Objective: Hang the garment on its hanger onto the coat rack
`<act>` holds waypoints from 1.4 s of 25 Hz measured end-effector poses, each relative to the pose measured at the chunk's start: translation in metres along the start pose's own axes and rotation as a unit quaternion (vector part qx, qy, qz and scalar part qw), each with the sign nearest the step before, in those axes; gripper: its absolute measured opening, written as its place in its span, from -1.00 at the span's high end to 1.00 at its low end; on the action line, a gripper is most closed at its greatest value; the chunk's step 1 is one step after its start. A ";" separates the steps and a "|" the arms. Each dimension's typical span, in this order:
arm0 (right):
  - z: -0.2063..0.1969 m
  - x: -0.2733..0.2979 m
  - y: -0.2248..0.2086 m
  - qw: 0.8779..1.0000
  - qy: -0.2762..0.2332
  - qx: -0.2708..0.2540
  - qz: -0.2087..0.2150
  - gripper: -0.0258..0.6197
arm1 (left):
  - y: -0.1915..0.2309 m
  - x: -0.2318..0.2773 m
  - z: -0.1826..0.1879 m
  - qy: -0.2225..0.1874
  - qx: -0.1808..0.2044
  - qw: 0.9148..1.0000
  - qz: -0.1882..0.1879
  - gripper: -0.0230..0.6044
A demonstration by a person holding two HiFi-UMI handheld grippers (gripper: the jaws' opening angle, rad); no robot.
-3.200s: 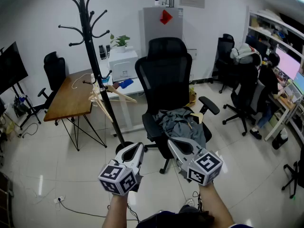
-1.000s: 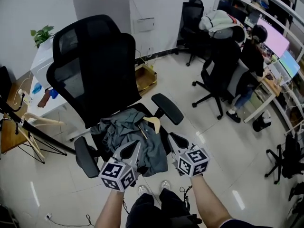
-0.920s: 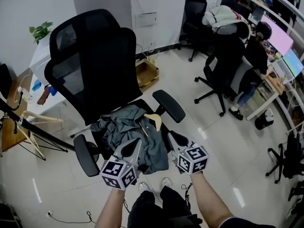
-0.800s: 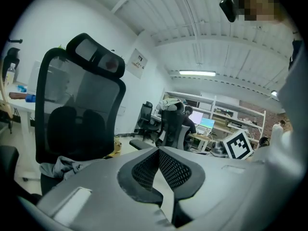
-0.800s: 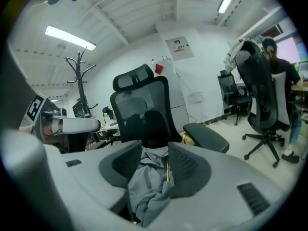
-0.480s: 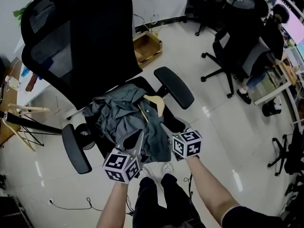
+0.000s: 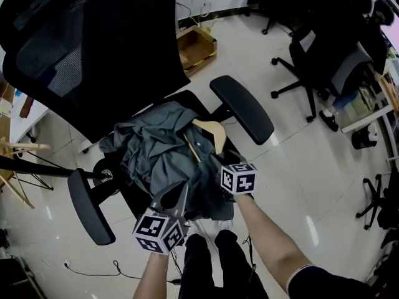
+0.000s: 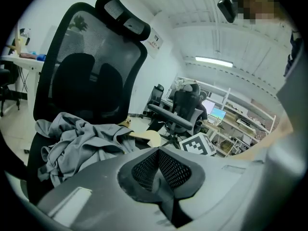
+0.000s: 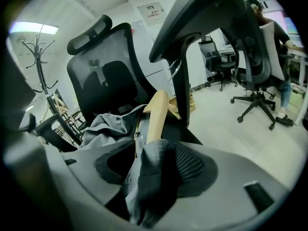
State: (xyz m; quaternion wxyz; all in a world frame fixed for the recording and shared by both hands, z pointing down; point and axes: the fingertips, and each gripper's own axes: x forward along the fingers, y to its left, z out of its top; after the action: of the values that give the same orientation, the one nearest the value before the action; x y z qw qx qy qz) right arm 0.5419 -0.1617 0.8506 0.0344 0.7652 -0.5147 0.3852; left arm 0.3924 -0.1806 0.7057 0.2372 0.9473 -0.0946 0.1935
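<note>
A crumpled grey garment (image 7: pixel 156 154) lies on the seat of a black office chair (image 7: pixel 93 48), with its wooden hanger (image 7: pixel 212 132) on top at the right. My right gripper (image 7: pixel 216 162) reaches onto the garment just below the hanger. Its jaws are opening, and a fold of grey cloth (image 9: pixel 149 177) and the hanger's end (image 9: pixel 156 114) sit between them. My left gripper (image 7: pixel 179 189) hovers shut and empty at the seat's front edge, the garment (image 8: pixel 72 138) ahead of it. The black coat rack (image 9: pixel 41 76) stands behind the chair at the left.
The chair's armrests (image 7: pixel 242 108) (image 7: pixel 89 204) flank the seat. A cardboard box (image 7: pixel 196 45) sits on the floor behind it. Other office chairs (image 7: pixel 330 48) stand at the right. Spare wooden hangers (image 7: pixel 12 148) hang at the far left. A cable (image 7: pixel 112 266) trails on the floor.
I have come closer and now look steeply down on the seat. The right gripper has moved forward onto the garment at the hanger. The left gripper has stayed at the seat's front.
</note>
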 end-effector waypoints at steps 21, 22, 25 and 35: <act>-0.001 -0.012 0.019 0.999 0.040 -0.002 -0.008 0.85 | 0.009 -0.030 0.034 -0.024 0.008 1.000 0.010 0.92; -0.004 -0.015 0.022 0.999 0.046 0.003 -0.005 0.85 | 0.008 -0.035 0.038 -0.025 0.011 1.000 0.010 0.92; -0.011 -0.017 0.036 0.998 0.056 -0.019 0.000 0.86 | 0.004 -0.050 0.046 -0.032 0.019 0.999 0.010 0.92; 0.057 -0.053 0.085 0.991 -0.013 -0.135 0.003 0.87 | 0.008 -0.079 0.071 -0.051 0.024 0.998 0.009 0.92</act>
State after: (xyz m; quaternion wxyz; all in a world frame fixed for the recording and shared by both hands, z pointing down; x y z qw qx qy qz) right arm 0.4955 -0.1863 0.7484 0.1293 0.7571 -0.5646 0.3020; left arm 0.3410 -0.2151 0.6188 0.2071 0.9605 -0.1106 0.1492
